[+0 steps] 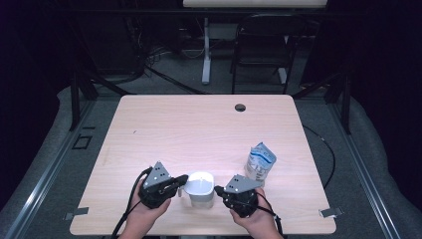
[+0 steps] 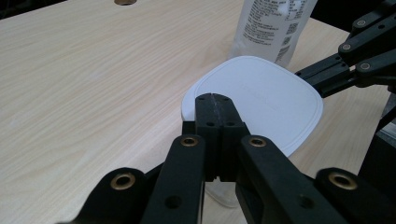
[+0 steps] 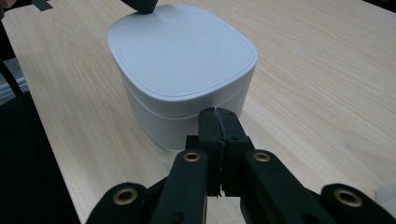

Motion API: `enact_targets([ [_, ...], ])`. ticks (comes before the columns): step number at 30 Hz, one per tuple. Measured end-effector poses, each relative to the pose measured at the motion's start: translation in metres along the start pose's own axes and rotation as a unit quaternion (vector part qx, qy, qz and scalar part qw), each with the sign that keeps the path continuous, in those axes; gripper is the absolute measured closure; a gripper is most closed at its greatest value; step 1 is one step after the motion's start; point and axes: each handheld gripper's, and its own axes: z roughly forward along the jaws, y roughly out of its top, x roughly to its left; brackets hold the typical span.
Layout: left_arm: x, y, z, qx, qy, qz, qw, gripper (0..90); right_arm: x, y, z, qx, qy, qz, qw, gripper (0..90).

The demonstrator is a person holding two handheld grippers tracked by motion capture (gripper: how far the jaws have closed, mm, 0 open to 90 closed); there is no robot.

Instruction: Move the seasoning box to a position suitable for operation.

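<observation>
White lidded tub (image 1: 200, 188) near table's front edge | L gripper (image 1: 182, 179) jaws closed at lid rim (grip unclear) | R gripper (image 1: 219, 190) closed, empty, beside tub

Black folding chair (image 1: 263, 47) stands beyond the table (image 1: 199, 124).

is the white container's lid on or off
On. The lid sits flat and flush on the white container, its rim meeting the body all round in the right gripper view; no gap shows.
</observation>
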Motion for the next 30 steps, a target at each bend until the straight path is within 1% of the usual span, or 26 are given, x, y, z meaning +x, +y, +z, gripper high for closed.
enact_targets([
  [8,-0.0001,-0.0003,-0.0006,0.001,0.000,-0.002,1.0000,90.0,0.0007,0.0002,-0.0004,-0.003,0.001,0.003,1.0000,89.2],
  [10,-0.0001,-0.0004,-0.0006,0.001,0.000,-0.002,1.0000,90.0,0.0008,0.0006,-0.0008,-0.001,0.000,-0.001,1.0000,89.2],
  [27,0.0000,-0.0009,-0.0015,0.002,0.003,-0.002,1.0000,90.0,0.0034,0.0031,-0.0020,-0.007,0.002,-0.003,1.0000,90.0],
  [30,0.0004,-0.0006,-0.0016,0.004,0.006,0.001,1.0000,90.0,0.0037,0.0038,-0.0023,-0.005,0.001,-0.005,1.0000,90.0],
])
